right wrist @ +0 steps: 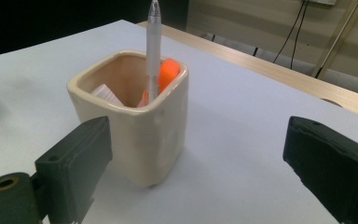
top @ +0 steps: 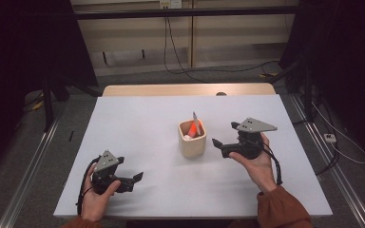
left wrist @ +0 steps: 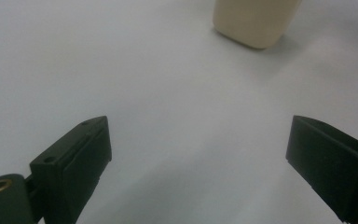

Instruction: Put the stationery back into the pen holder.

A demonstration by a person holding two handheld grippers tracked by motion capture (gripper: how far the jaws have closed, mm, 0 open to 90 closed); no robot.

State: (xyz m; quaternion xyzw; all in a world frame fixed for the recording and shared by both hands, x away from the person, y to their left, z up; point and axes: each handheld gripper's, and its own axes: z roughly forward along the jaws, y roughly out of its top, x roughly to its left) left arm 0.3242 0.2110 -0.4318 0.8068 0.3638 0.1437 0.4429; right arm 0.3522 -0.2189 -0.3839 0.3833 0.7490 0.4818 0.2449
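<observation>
A cream cup (top: 192, 140) stands upright mid-desk (top: 138, 118). A grey pen (right wrist: 153, 46) stands nearly vertical in it, tip end up, beside an orange marker (right wrist: 167, 72). The right tongs (top: 222, 145) gape just beside the cup; the left tongs (top: 135, 179) gape well apart, empty.

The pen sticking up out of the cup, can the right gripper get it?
Probably yes. The right gripper is open beside the cup, and the pen stands above the rim with nothing in the way.
</observation>
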